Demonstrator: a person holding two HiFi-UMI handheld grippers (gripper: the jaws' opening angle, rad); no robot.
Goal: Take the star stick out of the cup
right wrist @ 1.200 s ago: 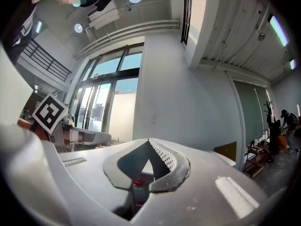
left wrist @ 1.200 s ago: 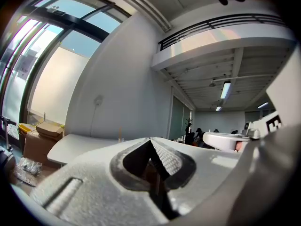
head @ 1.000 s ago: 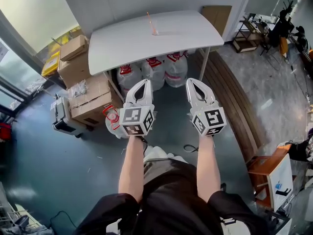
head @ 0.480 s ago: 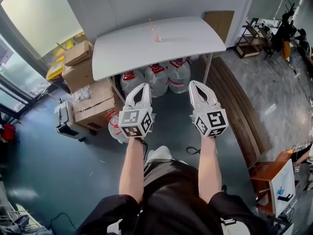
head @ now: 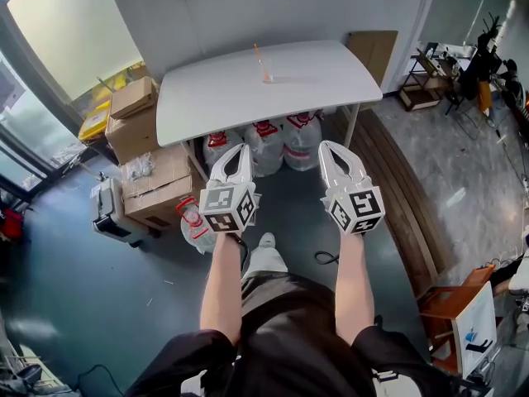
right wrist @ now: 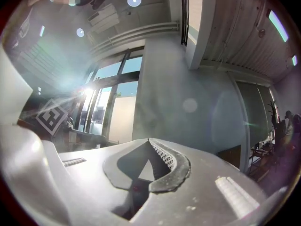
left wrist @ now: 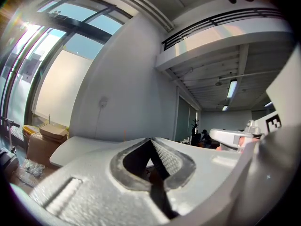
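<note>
A clear cup (head: 266,76) stands near the far edge of the white table (head: 215,98), with a thin orange stick (head: 258,56) leaning out of it; the star end is too small to make out. My left gripper (head: 241,149) and right gripper (head: 325,146) are held side by side in front of the table, well short of its near edge, both shut with nothing in them. In the left gripper view the closed left gripper (left wrist: 150,140) points at the table (left wrist: 80,147), with the stick (left wrist: 124,135) faint behind it. The right gripper (right wrist: 149,140) in its own view points at a bare wall.
Large water jugs (head: 266,143) stand under the table. Cardboard boxes (head: 136,122) are stacked to the left, and a grey case (head: 111,213) lies on the floor. Wooden boards (head: 397,180) lie along the right, with a rack (head: 421,77) beyond.
The table and cup have slid lower in the head view, closer to me. Both grippers stay shut and keep the same pose.
</note>
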